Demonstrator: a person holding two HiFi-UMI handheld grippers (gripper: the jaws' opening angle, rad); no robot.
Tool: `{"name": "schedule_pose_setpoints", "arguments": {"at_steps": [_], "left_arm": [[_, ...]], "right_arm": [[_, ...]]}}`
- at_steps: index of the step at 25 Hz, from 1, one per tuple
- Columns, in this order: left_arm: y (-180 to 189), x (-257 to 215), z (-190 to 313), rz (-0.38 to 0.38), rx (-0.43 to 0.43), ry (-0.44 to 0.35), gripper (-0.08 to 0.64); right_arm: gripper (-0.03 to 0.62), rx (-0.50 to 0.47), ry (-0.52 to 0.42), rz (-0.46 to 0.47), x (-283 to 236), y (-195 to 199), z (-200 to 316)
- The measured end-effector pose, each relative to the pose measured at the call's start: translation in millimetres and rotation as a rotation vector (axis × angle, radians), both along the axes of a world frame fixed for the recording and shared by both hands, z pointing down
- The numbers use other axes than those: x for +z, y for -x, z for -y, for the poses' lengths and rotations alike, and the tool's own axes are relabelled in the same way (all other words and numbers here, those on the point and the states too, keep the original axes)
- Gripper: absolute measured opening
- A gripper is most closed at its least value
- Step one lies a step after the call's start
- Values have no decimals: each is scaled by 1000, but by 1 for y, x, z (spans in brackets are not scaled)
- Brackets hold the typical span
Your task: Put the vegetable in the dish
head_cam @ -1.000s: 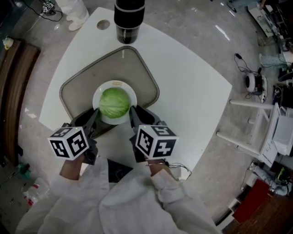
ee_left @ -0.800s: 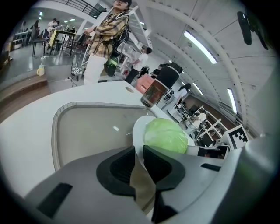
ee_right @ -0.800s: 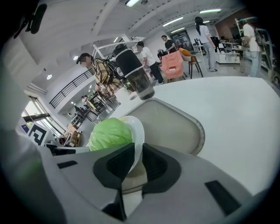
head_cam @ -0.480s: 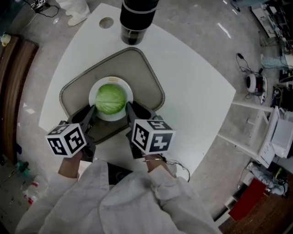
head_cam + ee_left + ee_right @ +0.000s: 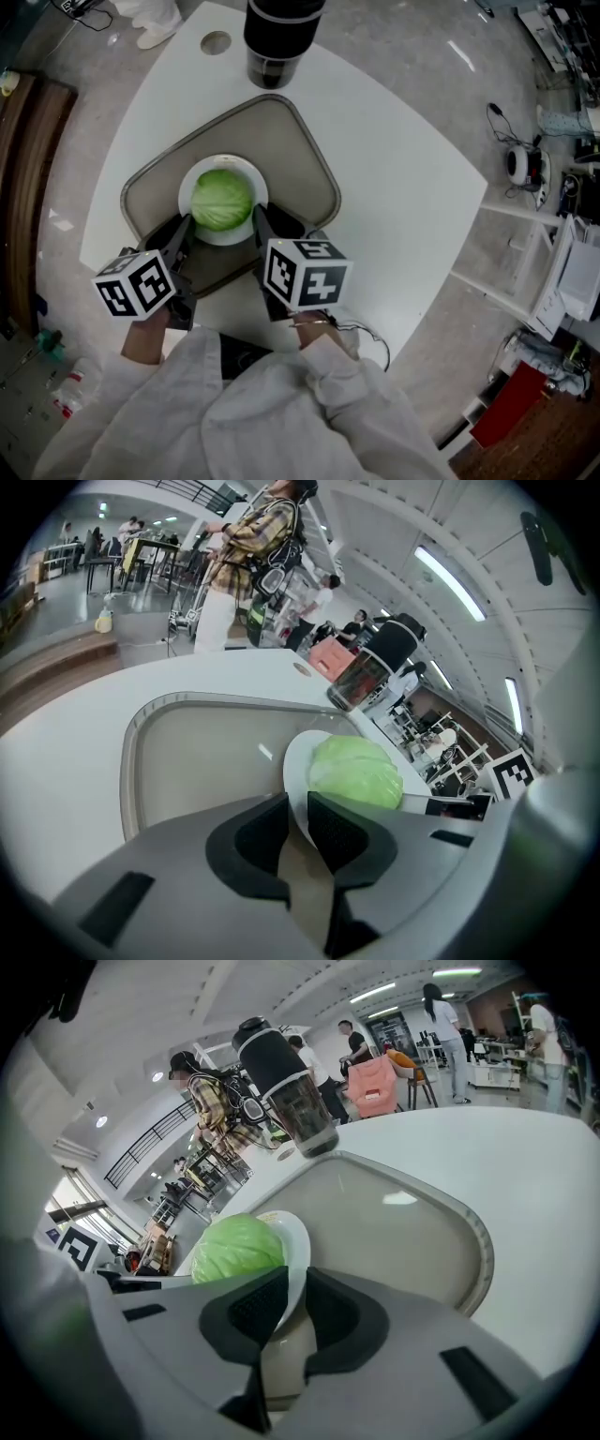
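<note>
On white dish, round pale-green cabbage

White coat sleeves, grey left gripper and right gripper with dark jaws, black-and-white marker cubes.

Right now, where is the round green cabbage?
In the head view the round green cabbage sits on the white plate over the grey tray, between the left gripper and right gripper.
</note>
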State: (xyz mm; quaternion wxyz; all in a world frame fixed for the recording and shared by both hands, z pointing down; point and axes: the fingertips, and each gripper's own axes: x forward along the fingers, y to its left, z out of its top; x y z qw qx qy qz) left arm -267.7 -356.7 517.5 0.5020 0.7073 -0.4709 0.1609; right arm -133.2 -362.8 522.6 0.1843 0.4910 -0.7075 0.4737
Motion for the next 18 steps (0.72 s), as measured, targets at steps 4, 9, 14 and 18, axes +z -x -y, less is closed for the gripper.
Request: {"name": "schedule_pose_setpoints", "arguments": {"at_steps": [4, 9, 14, 18], "left_arm": [[1, 0, 1, 16, 9, -1, 63], [1, 0, 0, 26, 3, -3, 63], [1, -2, 0, 10, 20, -33, 63], [1, -3, 2, 1, 38, -50, 63]], "right_arm": [[64, -17, 0, -52, 1, 1, 0], [64, -18, -6, -73, 2, 2, 0], [64, -26, -19, -88, 1, 3, 0], [64, -36, -27, -93, 0, 4, 2]]}}
